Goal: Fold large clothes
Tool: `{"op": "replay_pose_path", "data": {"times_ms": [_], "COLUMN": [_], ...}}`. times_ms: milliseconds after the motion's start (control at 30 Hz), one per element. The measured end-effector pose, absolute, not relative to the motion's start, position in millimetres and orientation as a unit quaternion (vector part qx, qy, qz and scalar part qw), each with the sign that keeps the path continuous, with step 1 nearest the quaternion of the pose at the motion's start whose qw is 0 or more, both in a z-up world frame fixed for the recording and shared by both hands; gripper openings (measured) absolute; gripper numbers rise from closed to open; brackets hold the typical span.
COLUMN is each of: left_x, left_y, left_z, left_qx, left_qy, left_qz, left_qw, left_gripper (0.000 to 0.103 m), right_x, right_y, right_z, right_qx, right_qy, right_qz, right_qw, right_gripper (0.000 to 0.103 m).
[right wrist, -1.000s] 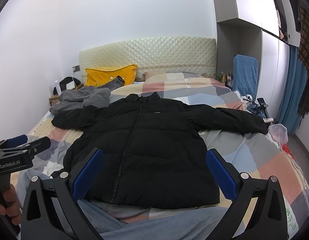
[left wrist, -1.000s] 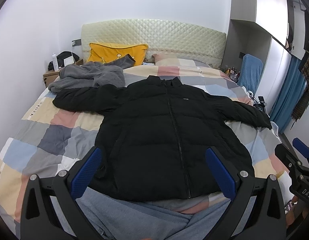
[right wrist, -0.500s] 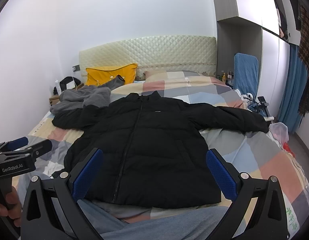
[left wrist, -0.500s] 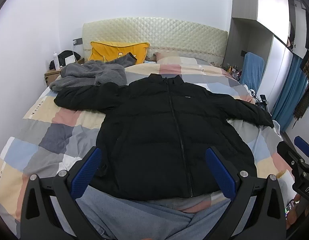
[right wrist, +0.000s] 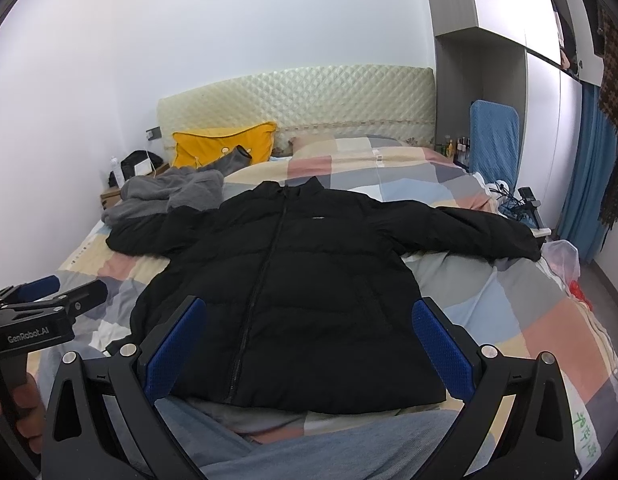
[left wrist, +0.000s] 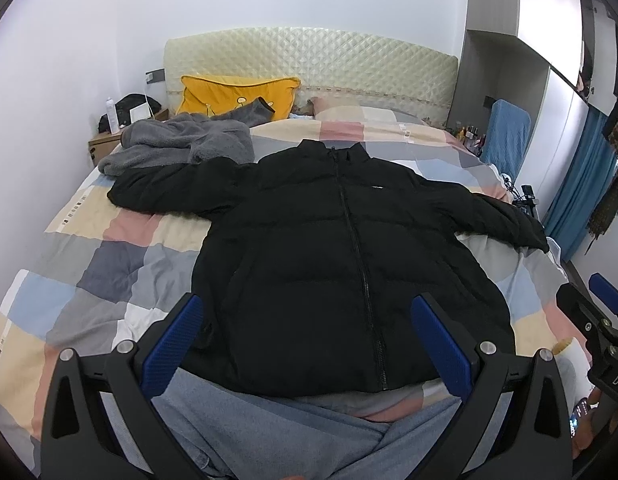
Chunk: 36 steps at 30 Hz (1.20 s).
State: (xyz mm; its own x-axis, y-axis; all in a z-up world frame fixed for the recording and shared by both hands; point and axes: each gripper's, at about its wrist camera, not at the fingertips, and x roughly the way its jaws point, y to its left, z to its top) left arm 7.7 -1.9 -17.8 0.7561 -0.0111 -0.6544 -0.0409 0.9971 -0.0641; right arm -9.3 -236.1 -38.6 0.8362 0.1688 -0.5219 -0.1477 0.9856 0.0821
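- One black puffer jacket (left wrist: 341, 264) lies flat and zipped, front up, on a bed with a checkered quilt (left wrist: 109, 256), both sleeves spread wide, collar toward the quilted headboard (left wrist: 309, 60).
- One left gripper (left wrist: 307, 340) hovers above the jacket's hem, its two blue-padded fingers (left wrist: 171, 344) spread wide and holding nothing.
- One right gripper (right wrist: 309, 340) hovers above the same hem, its two fingers (right wrist: 443, 350) likewise parted and empty.
- One grey fleece garment (left wrist: 177, 146) sits crumpled beside the jacket's sleeve on the nightstand side, touching it.
- One yellow pillow (left wrist: 237, 94) leans against the headboard, beyond the jacket's collar.
- One nightstand (left wrist: 103, 148) stands past the fleece, at the corner of the bed.
- One blue-covered chair (right wrist: 493, 140) stands off the opposite side of the bed from the jacket's other sleeve.
- Blue-grey fabric (left wrist: 289, 436) lies just below the jacket's hem, nearest both cameras.
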Motion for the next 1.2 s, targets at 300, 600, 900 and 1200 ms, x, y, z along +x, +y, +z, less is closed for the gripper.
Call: {"op": "replay_pose_path", "data": {"times_ms": [300,600,900,1200], "left_x": [9.6,10.0,11.9,21.1], "left_y": [4.7,7.5,6.3,1.9], "left_z": [-18.8,-20.7,-20.3,-18.5], "left_qx": [-0.044,-0.042,-0.043,-0.042], "left_qy": [0.359,0.362,0.365,0.370], "left_qz": [0.010,0.013,0.009,0.003], "left_qw": [0.932,0.931,0.930,0.928], "left_gripper": [0.103,0.103,0.103,0.103], "right_x": [-8.2,-8.6,-6.5,0.2], "right_y": [-235.5,-232.8,-233.6,-238.4], "right_z": [-37.3,-40.1,-40.3,-34.7], "right_qx": [0.019,0.023,0.021,0.021], "right_qy": [0.276,0.280,0.280,0.278], "right_qz": [0.083,0.082,0.081,0.085], "right_qw": [0.957,0.956,0.956,0.957], "right_gripper": [0.103,0.103,0.103,0.103]}}
